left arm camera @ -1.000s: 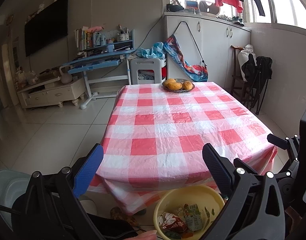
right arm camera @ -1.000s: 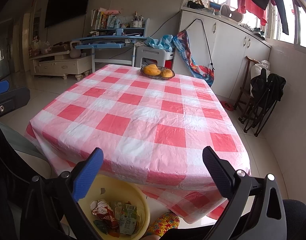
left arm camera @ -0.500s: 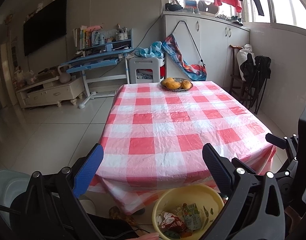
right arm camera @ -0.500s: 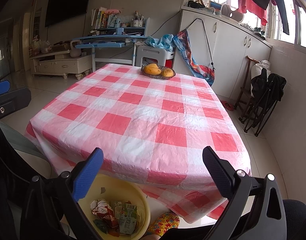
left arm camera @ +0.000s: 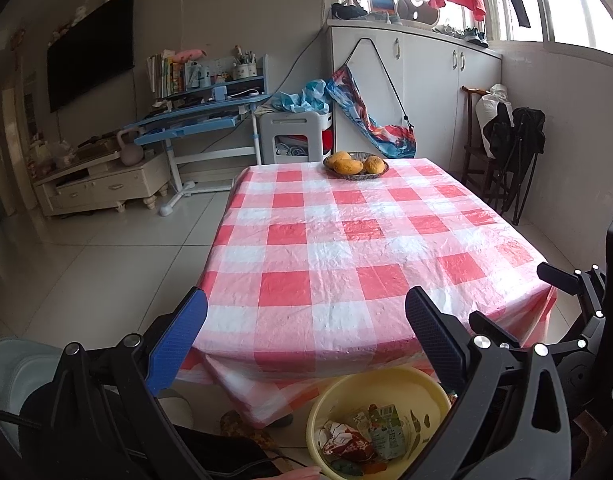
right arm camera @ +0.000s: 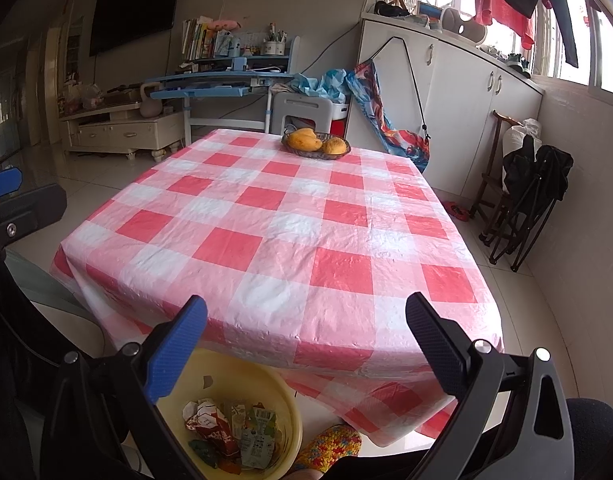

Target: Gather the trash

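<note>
Set low at the near edge of the table [left arm camera: 346,240], looking forward along each gripper's own two spread fingers. From the left wrist: faces straight down the table's length toward the far fruit basket [left arm camera: 355,165], with the yellow basin [left arm camera: 346,392] of wrappers just below, right of centre. From the right wrist: stands further right, angled slightly leftward across the checked tablecloth [right arm camera: 290,240], basin [right arm camera: 242,376] low and left of centre. Shared by both: tablecloth, fruit basket [right arm camera: 316,144], basin, far blue desk [left arm camera: 194,120], white cabinets [right arm camera: 458,92] at far right. Right edge of the left view catches the right gripper [left arm camera: 566,284]; left edge of the right view catches the left gripper [right arm camera: 10,196].
</note>
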Tool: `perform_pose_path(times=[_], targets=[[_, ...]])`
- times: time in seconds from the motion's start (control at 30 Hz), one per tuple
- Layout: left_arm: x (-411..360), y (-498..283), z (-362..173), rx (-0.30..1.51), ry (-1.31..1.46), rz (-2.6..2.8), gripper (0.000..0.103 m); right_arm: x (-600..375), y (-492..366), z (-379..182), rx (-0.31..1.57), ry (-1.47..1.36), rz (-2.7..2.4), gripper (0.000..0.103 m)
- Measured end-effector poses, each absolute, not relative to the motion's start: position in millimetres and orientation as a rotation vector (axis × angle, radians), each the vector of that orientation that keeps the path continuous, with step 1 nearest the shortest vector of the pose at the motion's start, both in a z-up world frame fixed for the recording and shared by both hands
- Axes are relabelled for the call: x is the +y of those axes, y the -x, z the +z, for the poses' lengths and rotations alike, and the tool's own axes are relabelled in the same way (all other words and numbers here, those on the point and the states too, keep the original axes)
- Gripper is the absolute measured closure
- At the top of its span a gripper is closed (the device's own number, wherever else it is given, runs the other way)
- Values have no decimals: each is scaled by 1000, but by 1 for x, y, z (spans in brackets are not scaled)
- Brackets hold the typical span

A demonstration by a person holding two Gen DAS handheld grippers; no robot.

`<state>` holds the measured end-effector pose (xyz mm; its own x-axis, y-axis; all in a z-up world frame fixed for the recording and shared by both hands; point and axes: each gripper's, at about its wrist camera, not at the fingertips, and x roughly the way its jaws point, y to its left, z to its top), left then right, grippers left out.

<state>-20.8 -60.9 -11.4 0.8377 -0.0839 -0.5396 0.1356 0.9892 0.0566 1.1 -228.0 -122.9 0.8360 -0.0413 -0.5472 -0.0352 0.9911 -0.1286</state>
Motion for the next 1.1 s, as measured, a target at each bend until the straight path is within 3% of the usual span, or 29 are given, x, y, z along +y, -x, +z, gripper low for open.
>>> perform_pose_path(times=[1.1], targets=[[-61, 18, -12, 560, -75, -131, 7, -221, -5, -135, 631, 188, -25, 8]])
